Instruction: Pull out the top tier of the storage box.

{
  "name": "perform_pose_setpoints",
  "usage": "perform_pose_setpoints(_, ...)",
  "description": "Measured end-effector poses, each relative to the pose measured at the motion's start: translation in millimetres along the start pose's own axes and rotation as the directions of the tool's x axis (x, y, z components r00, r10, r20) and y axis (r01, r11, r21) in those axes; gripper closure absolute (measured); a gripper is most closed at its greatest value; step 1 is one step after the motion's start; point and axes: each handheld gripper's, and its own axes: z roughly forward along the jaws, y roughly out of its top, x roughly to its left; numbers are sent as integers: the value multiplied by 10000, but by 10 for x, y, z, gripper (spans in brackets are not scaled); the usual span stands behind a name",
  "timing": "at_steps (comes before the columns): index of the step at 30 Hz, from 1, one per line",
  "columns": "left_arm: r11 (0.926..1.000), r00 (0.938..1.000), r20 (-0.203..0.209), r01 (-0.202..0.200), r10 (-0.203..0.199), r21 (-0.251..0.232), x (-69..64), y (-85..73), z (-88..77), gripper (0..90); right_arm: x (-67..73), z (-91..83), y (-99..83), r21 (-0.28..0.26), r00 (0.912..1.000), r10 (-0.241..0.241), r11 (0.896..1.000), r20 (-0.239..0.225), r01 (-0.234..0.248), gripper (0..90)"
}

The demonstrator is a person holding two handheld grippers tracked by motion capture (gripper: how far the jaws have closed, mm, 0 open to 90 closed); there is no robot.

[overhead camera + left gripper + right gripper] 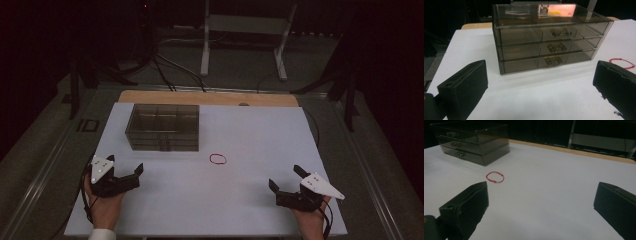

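Note:
A smoky clear drawer box (162, 127) with three shut drawers (549, 47) stands on the white table top (240, 200), left of centre toward the back. A thin red string loop (218, 159) lies flat on the table, just right of the box's front; it also appears as the loop (495, 177) and the loop (622, 62). My left gripper (125, 165) rests at the near left, open and holding nothing, facing the drawer fronts. At the near right my right gripper (286, 177) is open too, with the loop ahead to its left.
A wooden strip (210, 97) edges the table's far side. Beyond it are a white metal stand (245, 35) and cables on the dark floor. Wide bare table lies between the two grippers and to the right of the loop.

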Motion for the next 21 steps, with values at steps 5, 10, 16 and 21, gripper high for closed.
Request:
perform_pose_setpoints(5,10000,10000,-28,95,-95,13,-28,64,40,12,-8,5,-9,10,10000,41,10000,75,-41,1)
perform_pose_setpoints(10,9999,9999,-28,149,-149,-9,-76,97,124,12,0,6,-14,25,10000,23,10000,94,-23,0)
perform_pose_setpoints(16,9994,9994,-90,328,-329,-133,-106,154,214,12,-9,3,-14,-11,9999,44,10000,136,-43,0)
perform_pose_setpoints(21,9996,9996,-194,223,-226,-150,-151,176,281,11,-18,0,-18,9,9998,84,10000,182,-84,0)
